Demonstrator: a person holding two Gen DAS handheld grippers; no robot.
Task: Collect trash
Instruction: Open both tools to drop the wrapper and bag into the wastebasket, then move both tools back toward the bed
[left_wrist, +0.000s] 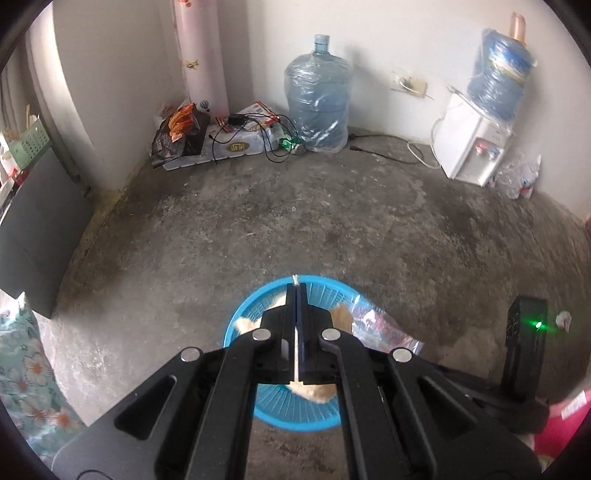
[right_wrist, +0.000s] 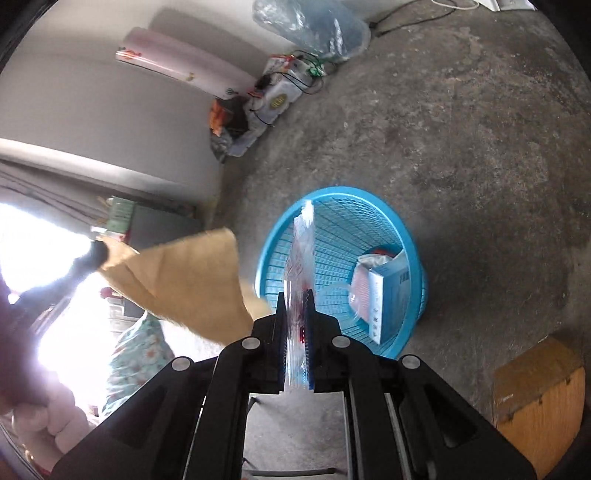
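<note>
Above the blue bin (right_wrist: 402, 221), the left tool (left_wrist: 296, 291) clamps brown paper (right_wrist: 192, 280); the right tool (right_wrist: 297, 295) clamps a clear wrapper (right_wrist: 300, 258).

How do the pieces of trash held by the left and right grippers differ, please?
The left gripper pinches a tan paper sheet; the right gripper pinches a clear plastic wrapper with red print. The paper is opaque and matte; the wrapper is see-through and shiny. Both are thin, clamped edge-on, and held over the blue basket.
</note>
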